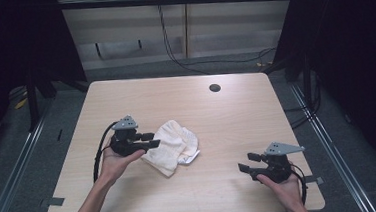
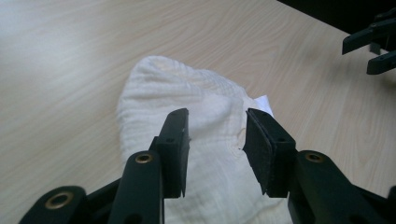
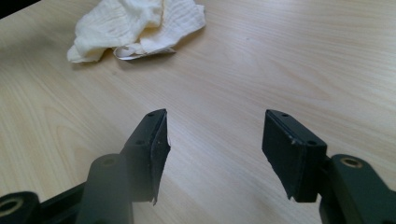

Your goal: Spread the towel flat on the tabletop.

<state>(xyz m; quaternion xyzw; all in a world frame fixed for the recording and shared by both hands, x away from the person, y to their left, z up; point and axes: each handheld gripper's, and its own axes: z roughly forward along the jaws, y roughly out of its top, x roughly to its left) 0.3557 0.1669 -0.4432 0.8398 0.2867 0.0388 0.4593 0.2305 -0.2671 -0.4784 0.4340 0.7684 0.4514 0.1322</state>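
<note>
A crumpled cream cloth lies left of the table's middle, with a white tag at its near right edge. My left gripper points right along the table and reaches over the cloth's left edge. In the left gripper view its jaws stand apart above the cloth, and the pads are not pressed on it. My right gripper rests near the front right corner, pointing left. Its jaws are wide open over bare wood, and the cloth lies well ahead of them.
The light wooden table has a round cable hole near its far edge. Dark curtains and metal rails flank the table, and cables run over the floor behind it. My right gripper's jaws appear far off in the left gripper view.
</note>
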